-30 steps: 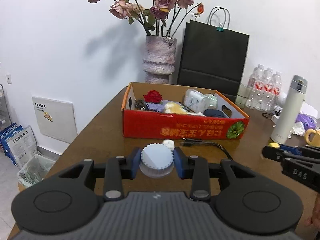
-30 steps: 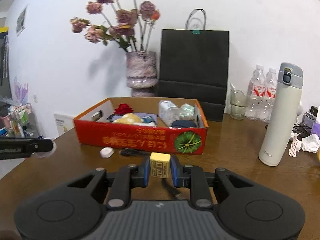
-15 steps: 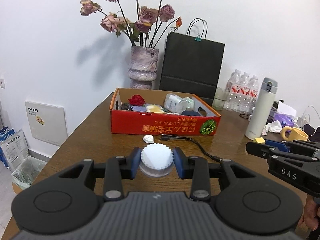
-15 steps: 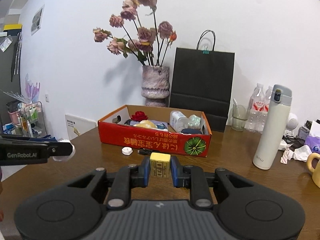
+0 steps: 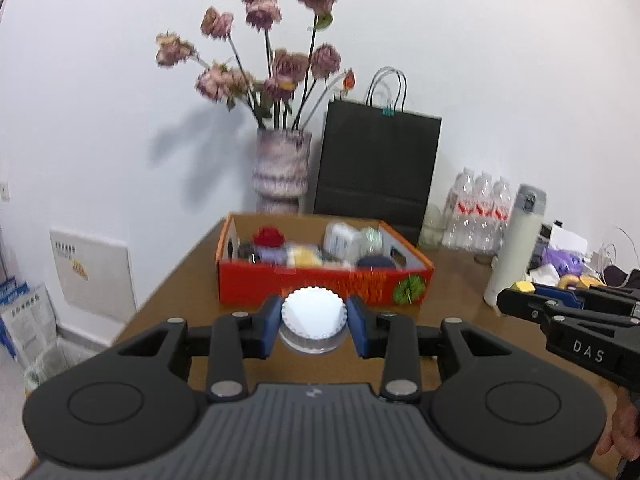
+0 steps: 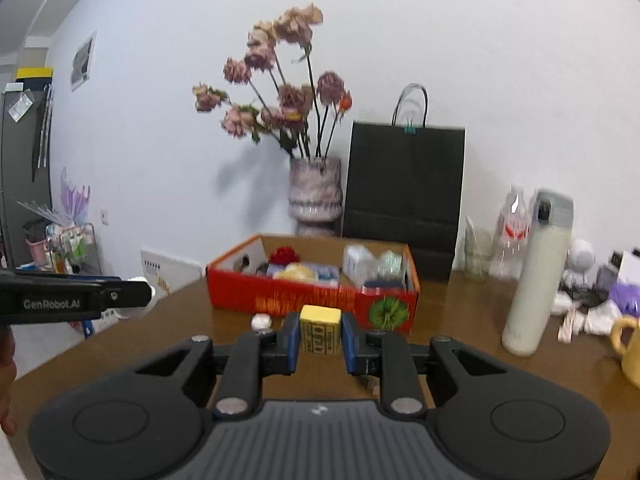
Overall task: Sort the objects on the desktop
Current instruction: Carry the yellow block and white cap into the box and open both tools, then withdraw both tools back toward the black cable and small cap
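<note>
Jar, white ribbed lid, is clamped between the blue pads of the left gripper and held above the table, in front of the red box. Yellow block is clamped in the right gripper, also held off the table, short of the box. Box is seen filled with a red rose, white containers and other blurred items. A small white cap is left on the table just before the box. Flask is stood upright to the right, well apart from the box. Vase and black bag are stood behind.
</note>
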Action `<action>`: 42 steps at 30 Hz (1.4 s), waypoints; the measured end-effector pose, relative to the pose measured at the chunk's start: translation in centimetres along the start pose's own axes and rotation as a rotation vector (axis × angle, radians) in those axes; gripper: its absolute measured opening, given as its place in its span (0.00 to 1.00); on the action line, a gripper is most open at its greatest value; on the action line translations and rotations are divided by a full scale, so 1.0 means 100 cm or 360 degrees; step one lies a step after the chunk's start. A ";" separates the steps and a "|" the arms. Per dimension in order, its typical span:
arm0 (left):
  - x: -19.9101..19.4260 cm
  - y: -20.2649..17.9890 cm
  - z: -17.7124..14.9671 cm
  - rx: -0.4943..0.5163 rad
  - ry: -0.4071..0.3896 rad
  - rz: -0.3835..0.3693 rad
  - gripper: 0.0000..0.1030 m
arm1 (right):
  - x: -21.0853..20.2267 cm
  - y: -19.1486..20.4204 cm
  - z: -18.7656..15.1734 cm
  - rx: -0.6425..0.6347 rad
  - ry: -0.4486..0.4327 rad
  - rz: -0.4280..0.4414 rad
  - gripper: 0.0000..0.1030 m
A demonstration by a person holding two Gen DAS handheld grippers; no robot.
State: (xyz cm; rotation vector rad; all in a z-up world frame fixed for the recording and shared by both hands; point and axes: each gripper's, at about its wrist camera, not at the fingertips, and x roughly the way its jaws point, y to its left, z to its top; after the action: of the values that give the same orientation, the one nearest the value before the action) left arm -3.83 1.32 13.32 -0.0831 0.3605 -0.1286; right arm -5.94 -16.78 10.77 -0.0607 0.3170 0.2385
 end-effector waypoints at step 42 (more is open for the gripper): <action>0.362 0.060 0.104 -0.0081 0.0509 0.0092 0.72 | 0.427 -0.062 0.112 0.0271 0.0549 0.0236 0.50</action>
State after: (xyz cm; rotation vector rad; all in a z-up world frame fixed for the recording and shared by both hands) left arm 34.14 2.77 9.87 -0.1026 0.6848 -0.0749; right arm 38.27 -12.19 8.05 0.0912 0.6855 0.3477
